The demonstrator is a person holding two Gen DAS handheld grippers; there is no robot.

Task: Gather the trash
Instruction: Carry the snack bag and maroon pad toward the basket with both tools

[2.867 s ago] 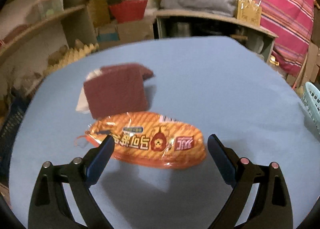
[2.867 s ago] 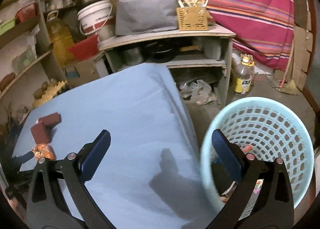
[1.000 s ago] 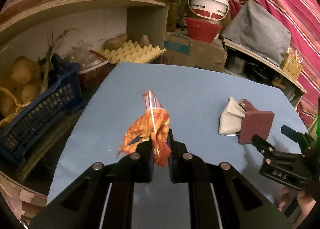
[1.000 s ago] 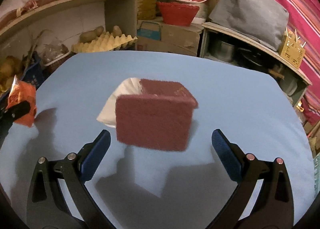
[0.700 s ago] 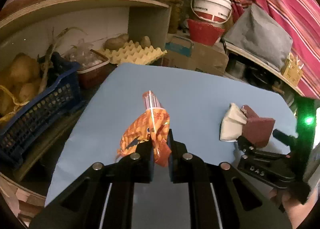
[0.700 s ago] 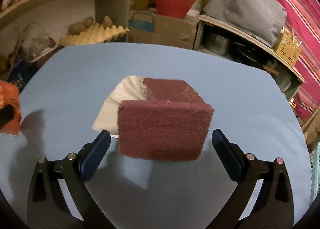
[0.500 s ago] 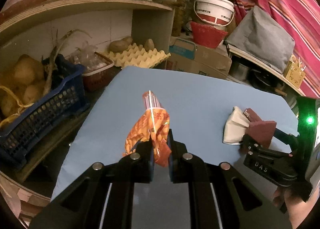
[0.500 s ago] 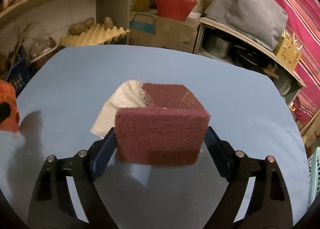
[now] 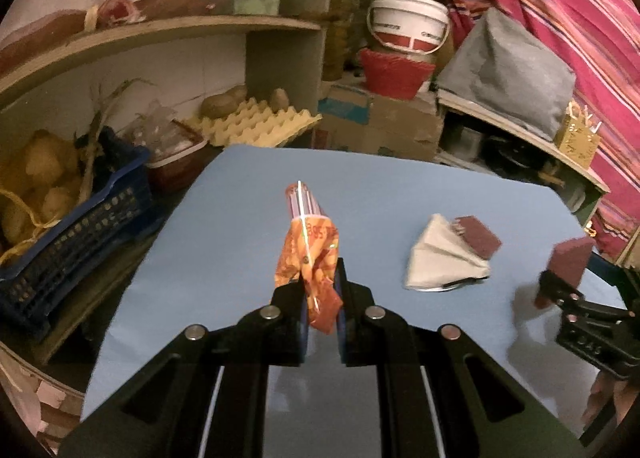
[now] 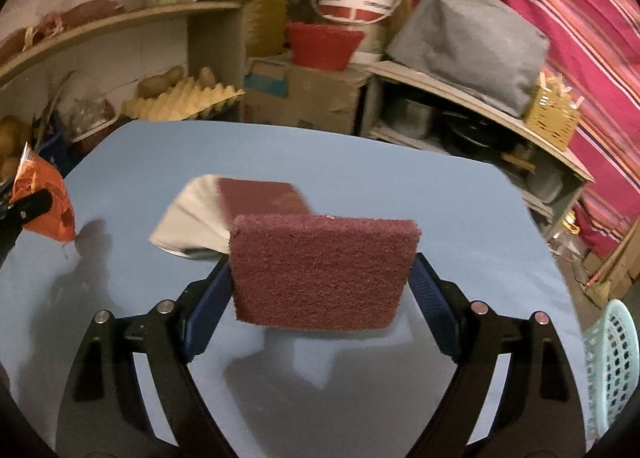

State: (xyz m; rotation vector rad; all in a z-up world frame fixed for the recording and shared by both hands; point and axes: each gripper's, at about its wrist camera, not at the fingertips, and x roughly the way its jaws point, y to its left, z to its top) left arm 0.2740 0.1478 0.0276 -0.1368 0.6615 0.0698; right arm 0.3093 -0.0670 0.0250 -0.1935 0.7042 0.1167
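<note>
A blue surface (image 9: 240,226) stands among cluttered shelves (image 9: 160,34). The left gripper (image 9: 320,298) pinches the orange wrapper (image 9: 308,254); the right gripper (image 10: 320,298), spread a second ago, now clamps the maroon pad (image 10: 320,270) above the surface.

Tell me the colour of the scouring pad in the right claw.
Dark maroon red, a rough fibrous scouring pad; clearest in the right wrist view, gripped in the right claw.

A crumpled orange plastic snack wrapper (image 9: 308,258) stands upright, a maroon rectangular scouring pad (image 10: 322,270) is lifted, while another maroon pad (image 9: 478,236) overlaps white folded paper (image 9: 438,258).
</note>
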